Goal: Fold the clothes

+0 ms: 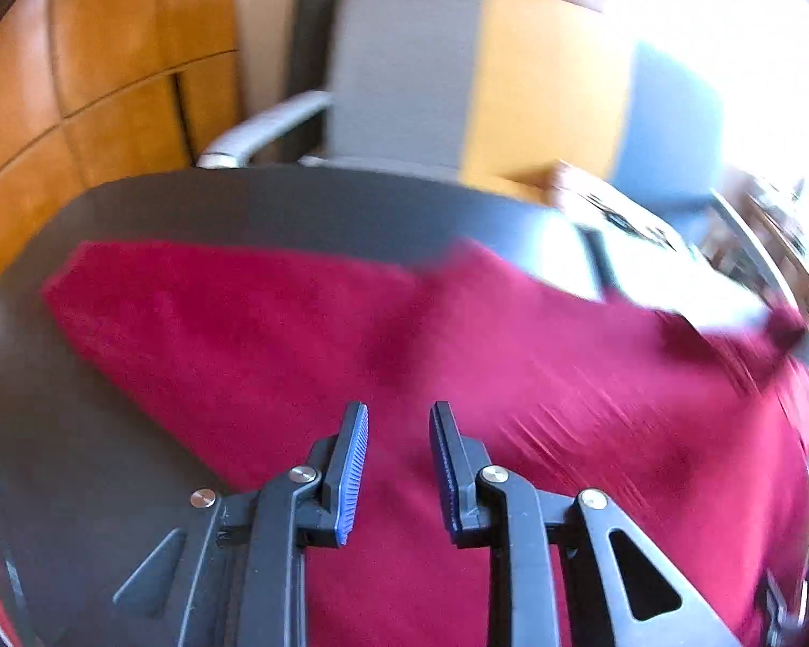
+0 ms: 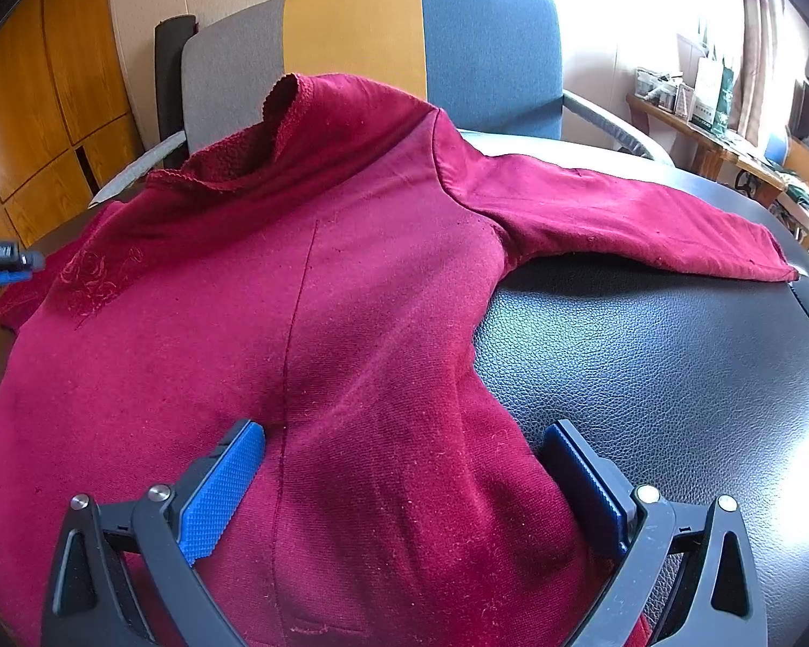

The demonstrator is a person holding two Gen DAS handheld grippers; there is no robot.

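Spreading a red sweater (image 2: 350, 291) across the black table (image 2: 674, 377), we hold both grippers apart over the cloth.

Our right gripper (image 2: 404, 463) sits wide open at the hem, its blue pads (image 2: 221, 490) straddling a raised ridge of fabric without pinching it. The sweater lies flat with its collar (image 2: 286, 108) standing up toward the chairs (image 2: 485, 48), and one sleeve (image 2: 620, 215) stretches out to the right over the leather-like tabletop. Our left gripper (image 1: 399, 463) hovers above the red cloth with a clear gap between its fingers; its view is blurred, so we cannot tell whether the fingertips touch the fabric. That gripper also shows at the far left edge of the right wrist view, beside the embroidered rose (image 2: 91, 275).
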